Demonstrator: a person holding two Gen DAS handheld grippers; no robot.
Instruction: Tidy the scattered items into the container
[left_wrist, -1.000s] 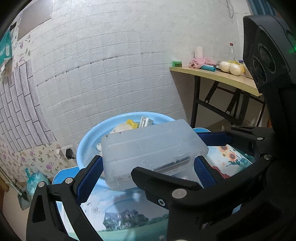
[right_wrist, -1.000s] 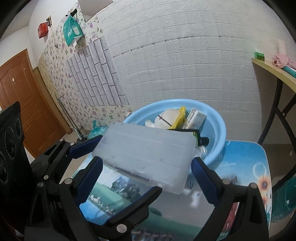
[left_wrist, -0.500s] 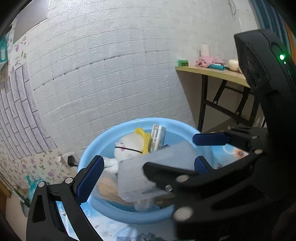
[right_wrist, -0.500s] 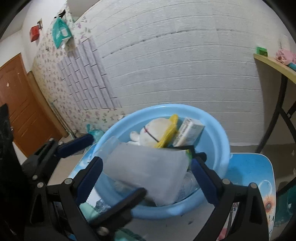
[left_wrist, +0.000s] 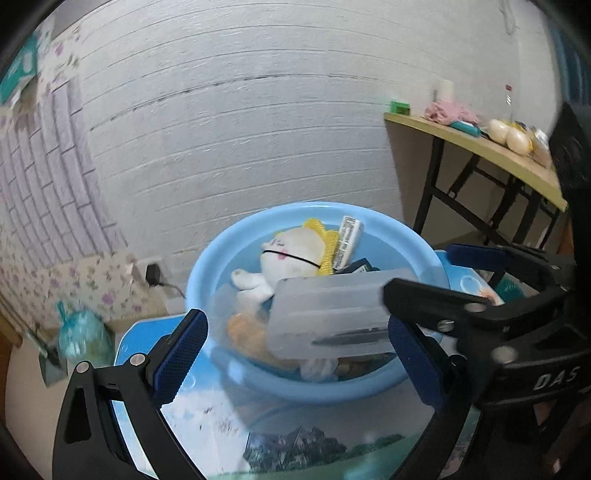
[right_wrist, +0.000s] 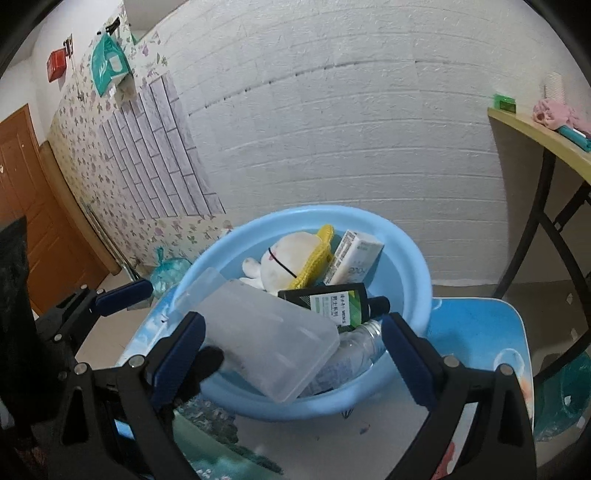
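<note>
risk first: the translucent plastic case (right_wrist: 258, 339) lies tilted on top of the pile in the blue basin (right_wrist: 417, 266), its near end over the front rim and its far end against the dark green bottle (right_wrist: 328, 303). i judge that it could slide forward out of the basin onto the printed table mat (right_wrist: 472, 332), since nothing clamps it and the load under it is uneven: a clear bottle (right_wrist: 354, 350), a white plush toy (right_wrist: 286, 264) and a white carton (right_wrist: 356, 258). a nudge from either tool would be the likely cause. my left gripper (left_wrist: 295, 345) stands wide apart, holding nothing; its blue pads (left_wrist: 181, 354) flank the case without pressing it. my right gripper (right_wrist: 291, 356) is likewise spread wide and grips nothing; the case sits between its fingers, and the left pad (right_wrist: 179, 354) is just beside the case edge, contact not certain. in the left wrist view the right tool crosses in front of the case end, so that end is hidden. the case is inside the basin but rides high, and i judge it not fully settled.
</note>
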